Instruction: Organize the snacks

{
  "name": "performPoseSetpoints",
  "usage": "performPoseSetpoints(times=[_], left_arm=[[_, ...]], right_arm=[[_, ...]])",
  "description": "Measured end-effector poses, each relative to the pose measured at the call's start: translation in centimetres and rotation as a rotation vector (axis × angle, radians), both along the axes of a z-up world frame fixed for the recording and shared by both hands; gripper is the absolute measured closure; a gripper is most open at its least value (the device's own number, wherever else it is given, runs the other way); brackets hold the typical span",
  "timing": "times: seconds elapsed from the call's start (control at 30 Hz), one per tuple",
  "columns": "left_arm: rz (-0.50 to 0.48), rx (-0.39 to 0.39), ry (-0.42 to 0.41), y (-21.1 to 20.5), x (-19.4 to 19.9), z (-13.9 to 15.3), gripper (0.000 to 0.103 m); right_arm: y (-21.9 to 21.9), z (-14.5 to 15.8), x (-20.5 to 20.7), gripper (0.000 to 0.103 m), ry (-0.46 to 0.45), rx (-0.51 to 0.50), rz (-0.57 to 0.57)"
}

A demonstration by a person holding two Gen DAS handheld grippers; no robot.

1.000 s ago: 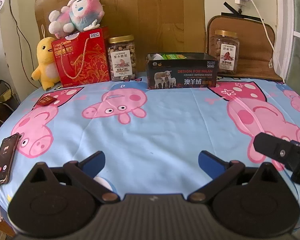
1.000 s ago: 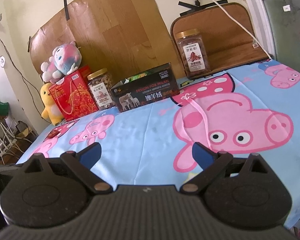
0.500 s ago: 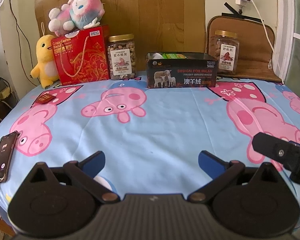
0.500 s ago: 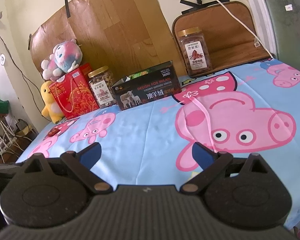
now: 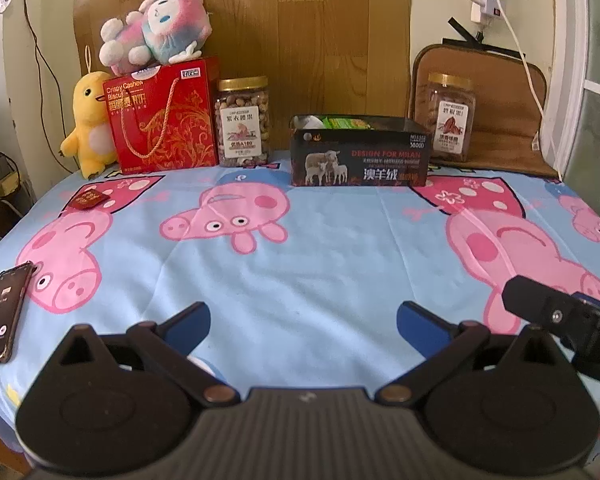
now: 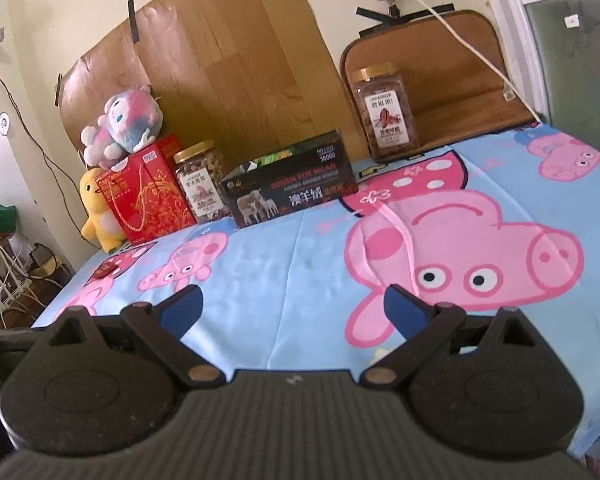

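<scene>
A small flat red snack packet (image 5: 89, 199) lay on the blue pig-print cloth (image 5: 320, 264), far ahead of the left gripper (image 5: 303, 316) and off to the left of its fingers. Straight ahead stood a black open cardboard box (image 5: 360, 160) with green packs inside. The left gripper and the right gripper (image 6: 293, 307) both had their blue-tipped fingers spread wide, holding nothing

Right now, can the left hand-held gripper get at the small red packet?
Probably yes: the left hand-held gripper is open, and only bare cloth lies between it and the small red packet.
</scene>
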State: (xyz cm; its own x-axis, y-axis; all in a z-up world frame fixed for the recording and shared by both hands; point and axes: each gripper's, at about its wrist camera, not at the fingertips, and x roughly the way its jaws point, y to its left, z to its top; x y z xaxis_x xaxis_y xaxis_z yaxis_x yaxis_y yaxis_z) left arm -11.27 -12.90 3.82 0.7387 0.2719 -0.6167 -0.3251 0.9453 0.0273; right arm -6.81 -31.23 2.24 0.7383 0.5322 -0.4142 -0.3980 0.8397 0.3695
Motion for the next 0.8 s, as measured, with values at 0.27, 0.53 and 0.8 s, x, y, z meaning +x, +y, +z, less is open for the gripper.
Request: performPoseSetpoints(times=[0.27,0.53,0.8], left_arm=[[0.013,0.028,-0.036,0.0,-0.4,0.5,0.000],[0.015,0.065,-0.062,-0.2,-0.7,1.1,0.000],[0.002,0.038,-0.075,1.1,1.5,2.4,0.000]], right_arm=[[0.1,-0.2,0.2,0.004,0.015,0.002,0.006],[0.2,-0.2,0.2,0.004,0.020,0.001,0.022],[0.5,0.6,2.4,0.004,0.024,-0.051,0.078]])
